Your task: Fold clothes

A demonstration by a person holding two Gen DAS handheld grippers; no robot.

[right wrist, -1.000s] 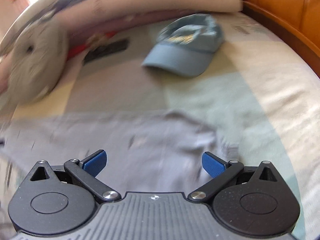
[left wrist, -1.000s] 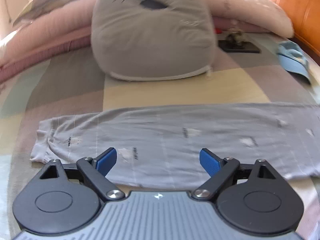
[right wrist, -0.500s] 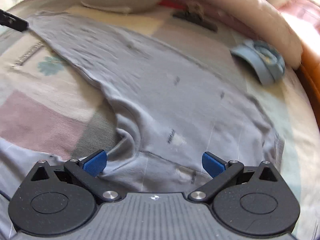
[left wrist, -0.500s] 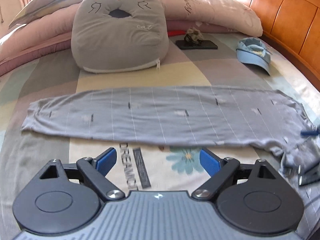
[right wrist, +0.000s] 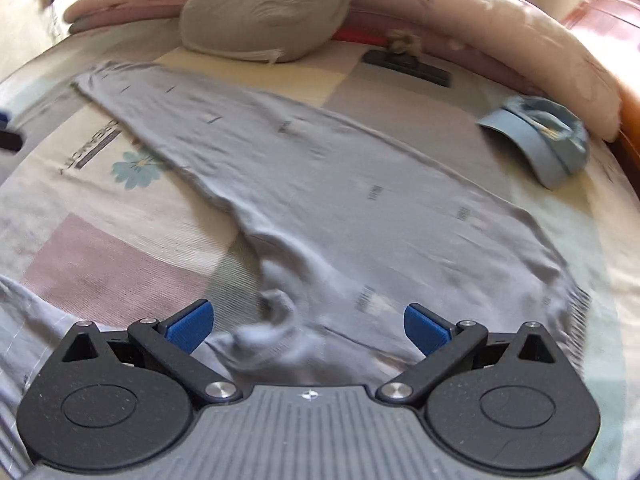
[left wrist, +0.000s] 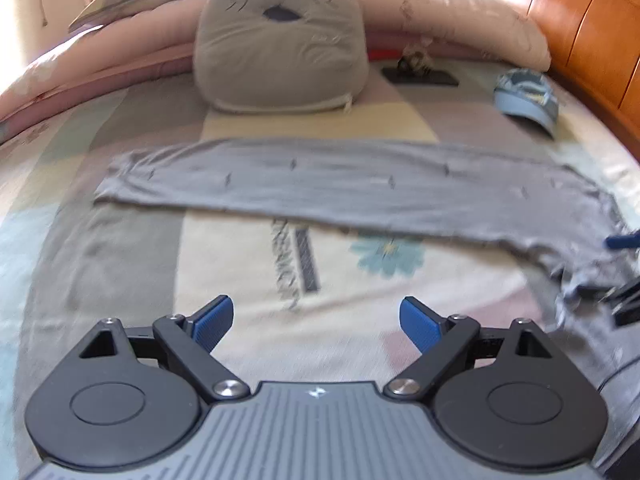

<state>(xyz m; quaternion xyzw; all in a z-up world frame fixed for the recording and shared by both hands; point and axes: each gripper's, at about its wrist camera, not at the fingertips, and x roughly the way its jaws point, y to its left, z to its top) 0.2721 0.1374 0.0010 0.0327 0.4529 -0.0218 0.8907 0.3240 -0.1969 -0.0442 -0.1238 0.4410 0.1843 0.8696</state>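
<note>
The grey shirt lies on the bed as a long narrow band, stretched from left to right in front of the cushion, so it looks already folded lengthwise; whether it will be folded again I cannot say from here. The left claw is released, its blue pads wide apart over bare bedcover, well in front of the shirt and holding nothing. The right claw is also spread wide and grasps nothing; it hangs just above the bunched end of the shirt, where the cloth is wrinkled into a small lump. This lump is the main risk: if the claw closes there, it may catch only the top layer or one loose fold, and lifting would then pull the layers apart and spoil the neat band. A pull along the bed could also drag the whole shirt, because the thin fabric slides easily on the cover. The cap lies near the far edge of that end, so a wide sweep might push cloth against it. Both views are blurred, so I think, but cannot be sure, that the lump is a sleeve or collar part.
</note>
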